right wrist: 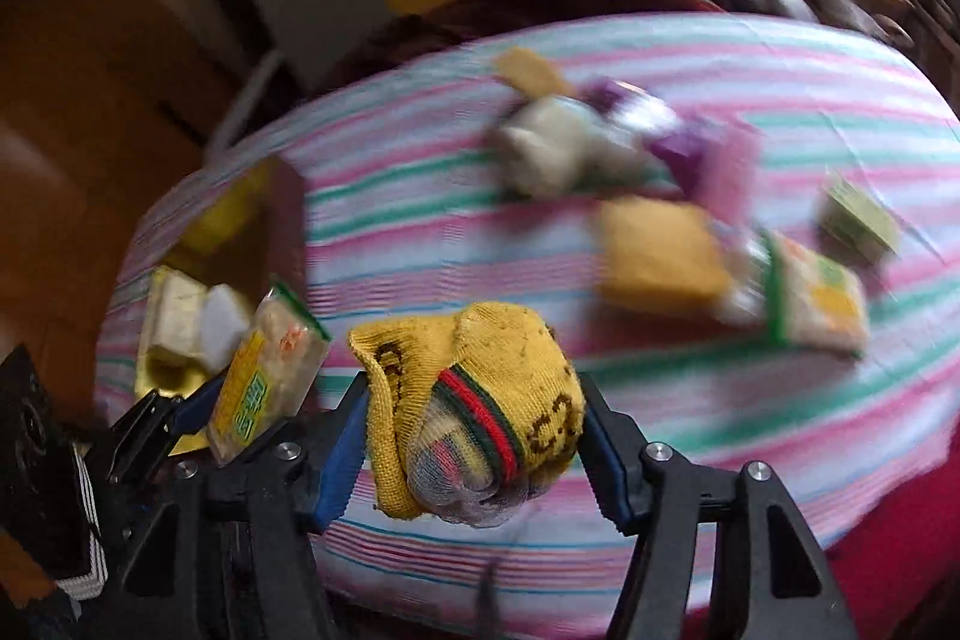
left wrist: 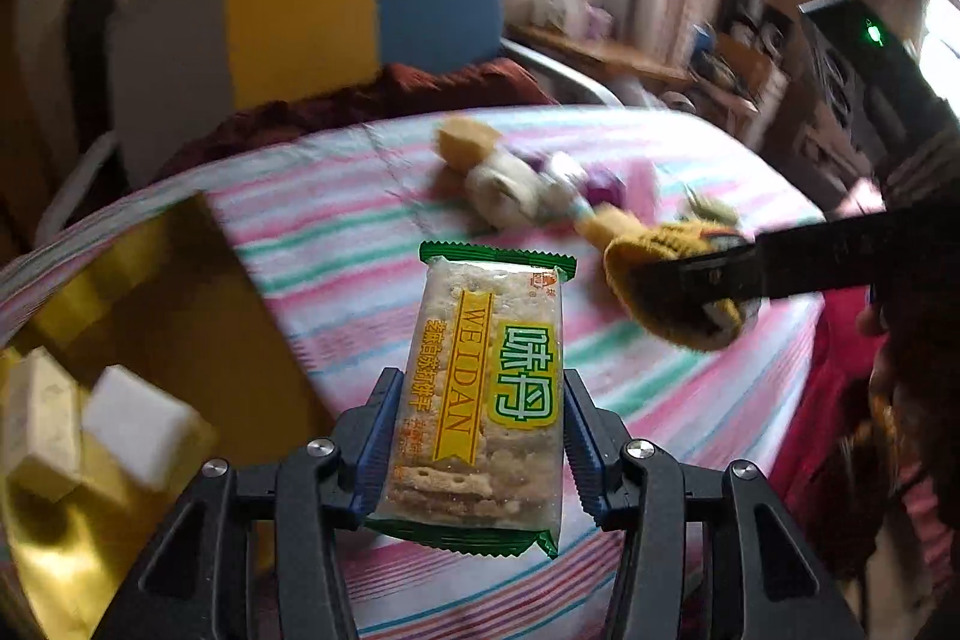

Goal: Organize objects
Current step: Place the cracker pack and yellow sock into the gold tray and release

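**Both grippers loaded above the striped bed**

While the left gripper [left wrist: 480, 442] clamps a clear cracker packet [left wrist: 480, 394] by its long sides, the blue pads press on both edges and the packet stands upright at the lower centre of the left wrist view, its green crimped ends above and below the fingers. The same packet shows at the lower left of the right wrist view, tilted between the left gripper's fingers. The right gripper [right wrist: 474, 436] holds a rolled yellow sock [right wrist: 480, 400] with a red and green band, squeezed from both sides at the lower centre of that view; in the left wrist view the sock sits at the right, gripped by the dark fingers reaching in from the right edge.

Below both lies a bed [left wrist: 336, 220] covered in pink, green and white stripes. At the left of each view stands a gold box [left wrist: 180, 316], open at the top, with a pale packet [left wrist: 36, 418] and a white block [left wrist: 138, 424] inside. Farther up the bed a blurred heap lies together: a cream sock roll [right wrist: 540, 148], purple wrappers [right wrist: 678, 148] and an orange pad [right wrist: 654, 256]. Just right of the pad rests a second cracker packet [right wrist: 816, 304], and a small greenish packet [right wrist: 858, 220] lies near the right edge.
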The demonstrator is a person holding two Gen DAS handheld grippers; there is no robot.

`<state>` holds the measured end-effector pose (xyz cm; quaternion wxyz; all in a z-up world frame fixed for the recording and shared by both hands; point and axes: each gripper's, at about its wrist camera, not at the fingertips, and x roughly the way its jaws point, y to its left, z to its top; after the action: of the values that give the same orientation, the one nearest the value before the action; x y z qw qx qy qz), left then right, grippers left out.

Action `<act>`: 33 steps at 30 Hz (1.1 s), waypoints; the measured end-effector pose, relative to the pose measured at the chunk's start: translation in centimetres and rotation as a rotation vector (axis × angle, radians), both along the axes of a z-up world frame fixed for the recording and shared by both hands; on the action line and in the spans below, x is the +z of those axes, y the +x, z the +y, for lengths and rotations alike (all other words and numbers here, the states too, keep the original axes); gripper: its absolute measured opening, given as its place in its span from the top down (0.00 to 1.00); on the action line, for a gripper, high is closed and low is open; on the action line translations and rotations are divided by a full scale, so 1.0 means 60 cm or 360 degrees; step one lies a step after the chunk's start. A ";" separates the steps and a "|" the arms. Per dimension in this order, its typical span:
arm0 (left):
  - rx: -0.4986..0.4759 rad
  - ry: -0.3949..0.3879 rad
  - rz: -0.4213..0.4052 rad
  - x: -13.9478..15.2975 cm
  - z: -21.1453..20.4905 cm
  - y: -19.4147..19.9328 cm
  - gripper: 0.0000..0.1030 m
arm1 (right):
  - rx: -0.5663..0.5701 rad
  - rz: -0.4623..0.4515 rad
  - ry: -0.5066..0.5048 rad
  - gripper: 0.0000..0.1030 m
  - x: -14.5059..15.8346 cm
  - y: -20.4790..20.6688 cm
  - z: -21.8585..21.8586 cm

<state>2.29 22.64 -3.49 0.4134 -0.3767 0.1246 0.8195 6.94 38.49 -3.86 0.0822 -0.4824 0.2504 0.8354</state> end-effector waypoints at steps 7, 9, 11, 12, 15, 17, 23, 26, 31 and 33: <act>0.0434 0.0037 0.0073 0.033 -0.150 -0.065 0.50 | 0.0338 0.0132 -0.0091 0.38 0.017 -0.101 -0.124; 0.0537 0.0020 0.0083 0.031 -0.191 -0.077 0.50 | 0.0415 0.0162 -0.0116 0.35 0.021 -0.118 -0.155; 0.0683 -0.0002 0.0100 0.028 -0.244 -0.086 0.50 | 0.0515 0.0192 -0.0129 0.29 0.024 -0.134 -0.192; 0.0737 -0.0006 0.0109 0.027 -0.264 -0.088 0.49 | 0.0548 0.0208 -0.0135 0.24 0.026 -0.138 -0.207; 0.0878 -0.0044 0.0144 0.019 -0.312 -0.095 0.36 | 0.0617 0.0240 -0.0108 0.16 0.030 -0.149 -0.244; 0.0976 -0.0070 0.0152 0.009 -0.343 -0.099 0.28 | 0.0641 0.0241 -0.0086 0.16 0.028 -0.153 -0.260; 0.1094 -0.0088 0.0148 -0.003 -0.373 -0.100 0.22 | 0.0617 0.0301 0.0134 0.10 0.029 -0.134 -0.284; 0.1116 -0.0081 0.0212 0.008 -0.362 -0.092 0.16 | 0.0564 0.0350 0.0288 0.09 0.034 -0.123 -0.293; 0.1091 -0.0054 0.0287 0.029 -0.356 -0.081 0.13 | 0.0476 0.0383 0.0393 0.09 0.038 -0.111 -0.293; 0.1077 -0.0039 0.0293 0.038 -0.352 -0.076 0.12 | 0.0437 0.0405 0.0424 0.09 0.038 -0.105 -0.292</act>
<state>-2.30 1.53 -1.21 0.1010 -0.3262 0.0394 0.9391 0.63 20.98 -1.55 -0.0014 -0.3876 0.0781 0.9185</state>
